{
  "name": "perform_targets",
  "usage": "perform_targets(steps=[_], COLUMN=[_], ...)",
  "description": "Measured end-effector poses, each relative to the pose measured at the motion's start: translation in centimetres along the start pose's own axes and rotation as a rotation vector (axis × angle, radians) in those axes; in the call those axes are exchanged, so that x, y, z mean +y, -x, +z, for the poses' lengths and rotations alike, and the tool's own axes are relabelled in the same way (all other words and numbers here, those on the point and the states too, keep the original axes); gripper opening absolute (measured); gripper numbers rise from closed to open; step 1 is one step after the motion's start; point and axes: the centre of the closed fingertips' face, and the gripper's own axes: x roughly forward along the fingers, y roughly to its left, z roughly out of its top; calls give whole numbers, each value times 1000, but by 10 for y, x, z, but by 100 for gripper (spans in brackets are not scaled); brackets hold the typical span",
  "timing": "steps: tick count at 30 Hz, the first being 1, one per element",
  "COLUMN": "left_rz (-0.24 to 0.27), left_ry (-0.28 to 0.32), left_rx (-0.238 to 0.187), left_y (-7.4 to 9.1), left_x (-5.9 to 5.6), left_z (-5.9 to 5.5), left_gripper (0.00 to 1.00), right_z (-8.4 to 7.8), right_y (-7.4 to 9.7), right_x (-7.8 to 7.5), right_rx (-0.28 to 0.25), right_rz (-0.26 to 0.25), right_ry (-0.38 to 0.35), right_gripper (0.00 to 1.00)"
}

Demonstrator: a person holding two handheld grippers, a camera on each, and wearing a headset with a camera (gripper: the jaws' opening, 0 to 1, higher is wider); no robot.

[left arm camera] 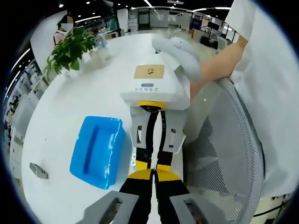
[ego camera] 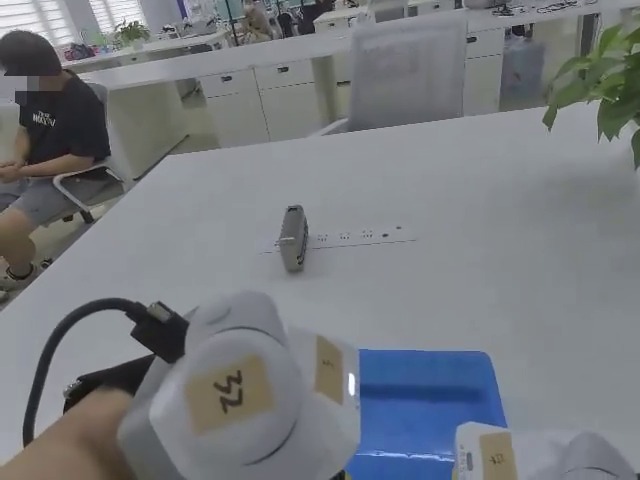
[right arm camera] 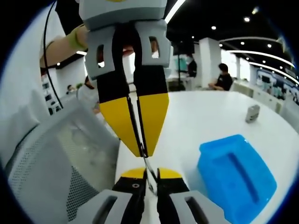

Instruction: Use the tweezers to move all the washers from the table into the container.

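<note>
Nearest, the right gripper has its jaws drawn in to a narrow slit, and the thin metal tweezers run down into that slit. It appears to be pinching their lower end. The left gripper meets it tip to tip from above, its yellow jaws closed flat on the upper length of the tweezers, so both seem to grip the one tool. They are held over the near edge of the bench. The blue container sits on the bench just to the right, slightly farther out.

I judge this to be the preparing step: the tweezers are being set or passed between the grippers, and no picking has begun. Where the washers lie I cannot tell. Next, one gripper should let go while the other holds the tweezers at a workable angle, tips free and pointing down toward the bench.
</note>
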Motion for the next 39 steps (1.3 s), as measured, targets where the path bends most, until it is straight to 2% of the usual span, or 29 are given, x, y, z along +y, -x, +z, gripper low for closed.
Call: perform_targets(steps=[1, 3, 4, 7, 8, 11, 13, 14, 15, 17, 18, 19, 20, 22, 24, 25, 26, 27, 28, 29, 30, 32, 33, 36, 37, 38, 39], left_rz=[15, 46, 64, 119, 132, 240, 302, 354, 369, 448, 502, 533, 592, 686, 726, 724, 801, 824, 861, 872, 881, 940, 952, 945, 939, 931, 928], left_ry=[11, 80, 106, 267, 305, 418, 471, 513, 526, 589, 619, 641, 684, 726, 779, 770, 718, 706, 686, 688, 698, 700, 694, 705, 708, 710, 698], left_rx=[-9, -28, -53, -188, -212, -318, -359, -392, -405, -478, -538, -571, -608, -651, -703, -675, -701, -720, -772, -820, -813, -736, -727, -738, -730, -689, -668], left_y=[0, -2, -2, 0, 1, 10, 15, 19, 20, 26, 31, 34, 38, 44, 48, 50, 63, 68, 79, 84, 84, 85, 86, 85, 84, 79, 76], left_x=[2, 2, 3, 1, 0, 0, 2, 3, 4, 8, 12, 14, 19, 26, 30, 30, 37, 39, 41, 40, 39, 41, 42, 41, 41, 40, 39], left_z=[1, -3, -3, -4, -6, -16, -23, -28, -29, -36, -38, -41, -49, -61, -67, -68, -64, -62, -57, -55, -58, -73, -74, -72, -73, -77, -77], left_gripper=[0, 0, 1, 17, 26, 40, 47, 51, 54, 60, 62, 64, 68, 77, 86, 88, 88, 88, 88, 90, 91, 90, 90, 91, 89, 88, 87], right_z=[0, -1, -2, -4, -4, -4, -3, -3, -3, -4, -4, -4, -4, -4, -2, -1, 1, 1, 2, 2, 2, 8, 10, 16, 17, 21, 25], right_y=[0, 2, 3, 7, 7, 7, 7, 8, 8, 11, 14, 17, 22, 33, 44, 50, 57, 59, 66, 73, 78, 88, 95, 105, 108, 112, 114], right_x=[0, -1, -2, -10, -12, -15, -16, -17, -17, -19, -21, -22, -24, -28, -31, -32, -35, -36, -40, -45, -50, -57, -63, -73, -78, -83, -88], right_rx=[1, 3, 4, -3, -6, -23, -42, -55, -57, -80, -92, -100, -111, -117, -138, -149, -168, -175, -189, -197, -205, -229, -243, -249, -248, -251, -252], right_rz=[-3, 3, -5, -28, -34, -49, -49, -47, -47, -47, -54, -58, -71, -99, -131, -143, -160, -167, -185, -213, -237, -279, -305, -350, -362, -377, -396], right_ry=[12, 0, -2, -64, -71, -110, -153, -188, -195, -261, -292, -302, -333, -365, -398, -416, -445, -453, -470, -482, -495, -512, -518, -510, -506, -493, -471], right_gripper=[3, 2, 2, 1, 1, 1, 1, 1, 2, 2, 2, 2, 2, 2, 2, 2, 2, 2, 2, 2, 2, 2, 2, 2, 2, 2, 2])
